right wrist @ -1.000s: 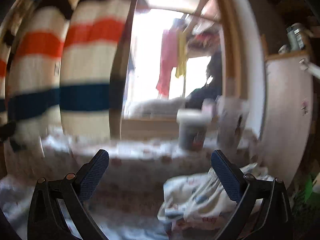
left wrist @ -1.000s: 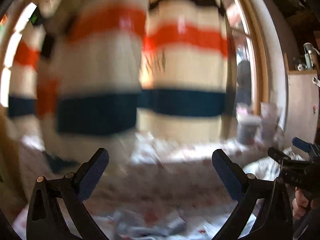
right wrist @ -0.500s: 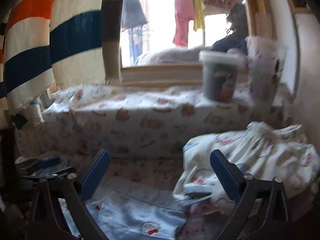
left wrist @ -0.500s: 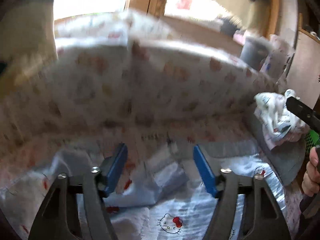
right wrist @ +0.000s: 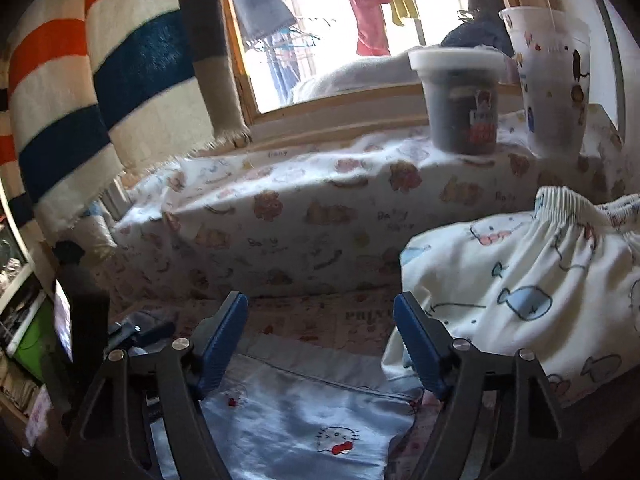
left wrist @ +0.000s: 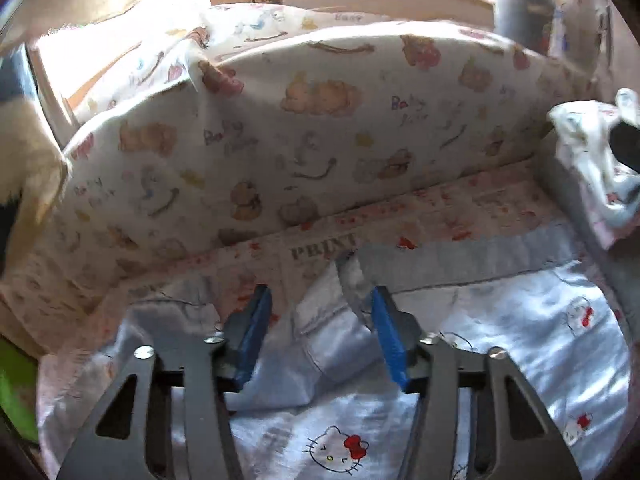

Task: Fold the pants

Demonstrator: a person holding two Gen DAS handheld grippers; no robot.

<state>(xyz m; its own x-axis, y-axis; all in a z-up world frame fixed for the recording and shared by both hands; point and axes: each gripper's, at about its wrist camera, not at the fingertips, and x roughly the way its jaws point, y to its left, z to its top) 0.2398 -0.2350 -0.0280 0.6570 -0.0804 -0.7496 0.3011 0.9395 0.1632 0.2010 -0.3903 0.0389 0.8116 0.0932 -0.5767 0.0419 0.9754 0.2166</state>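
Pale blue pants (left wrist: 500,340) with a cat-face print lie spread on a printed sheet. My left gripper (left wrist: 320,334) hangs low over their far edge. Its jaws are closing around a raised fold of the blue cloth, and the pads (left wrist: 256,332) do not visibly press it. In the right wrist view the same pants (right wrist: 300,412) lie under my right gripper (right wrist: 320,340). Its jaws are closing too, above the hem, with only flat cloth below them. A dark piece of the left gripper (right wrist: 132,332) shows at the left.
A padded ledge in bear-print cloth (right wrist: 300,220) runs along the far side under a window. On it stand a dark jar with a white lid (right wrist: 460,100) and a white cup (right wrist: 552,80). A heap of white printed clothes (right wrist: 520,280) lies right; a striped blanket (right wrist: 80,100) hangs left.
Both views have swung down from the hanging striped blanket to the bed. Both grippers came lower toward the blue pants, and their jaws have narrowed, the left far more.
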